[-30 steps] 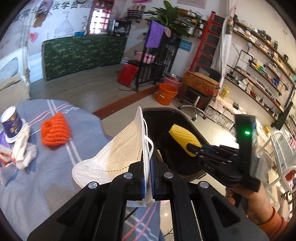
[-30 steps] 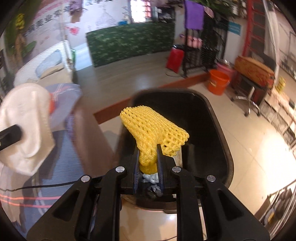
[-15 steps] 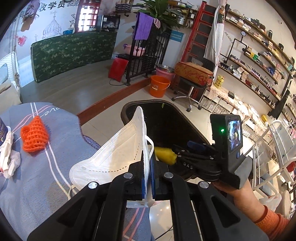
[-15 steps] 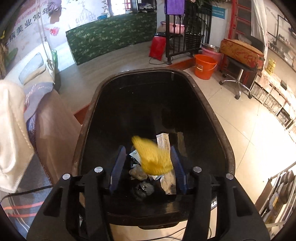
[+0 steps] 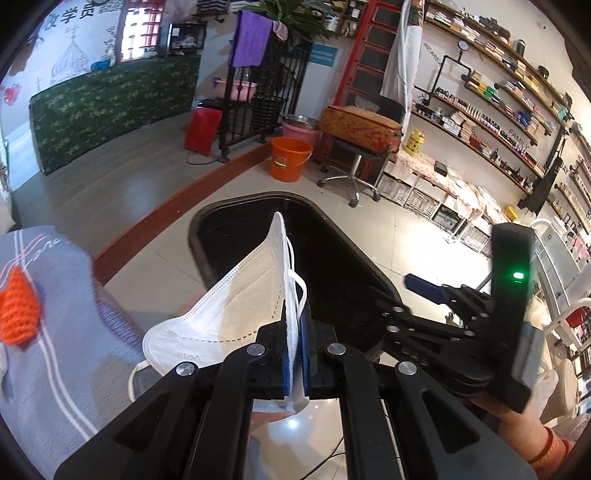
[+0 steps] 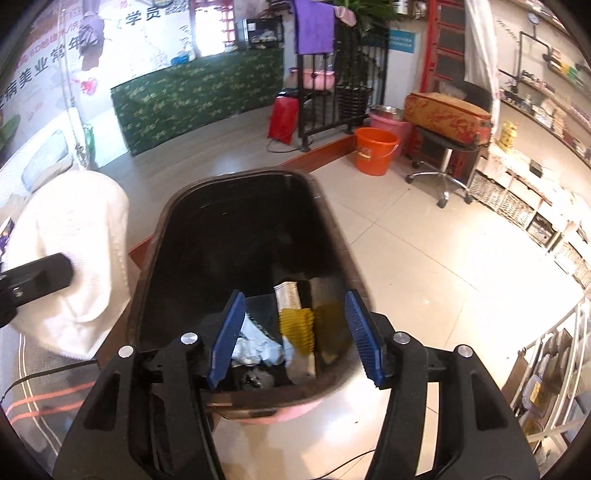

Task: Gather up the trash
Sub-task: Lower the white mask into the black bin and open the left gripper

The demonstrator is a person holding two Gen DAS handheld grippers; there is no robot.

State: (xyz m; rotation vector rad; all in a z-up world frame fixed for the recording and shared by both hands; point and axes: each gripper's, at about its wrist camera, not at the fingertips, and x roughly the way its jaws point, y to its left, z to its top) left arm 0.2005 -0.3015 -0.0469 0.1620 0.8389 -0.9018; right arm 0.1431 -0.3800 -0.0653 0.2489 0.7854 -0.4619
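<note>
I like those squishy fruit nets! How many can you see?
2. An orange foam net lies on the table; a yellow foam net lies in the trash bin. More may hide under the trash.

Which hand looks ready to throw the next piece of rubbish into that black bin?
The left. The left gripper is shut on the white face mask, close to the black bin. The right gripper hangs over the bin, jaws opening, with nothing between them.

orange bucket (image 5: 290,158) by office chair (image 5: 354,155) | purple towel (image 5: 249,33) on black rack (image 5: 266,92)
</note>
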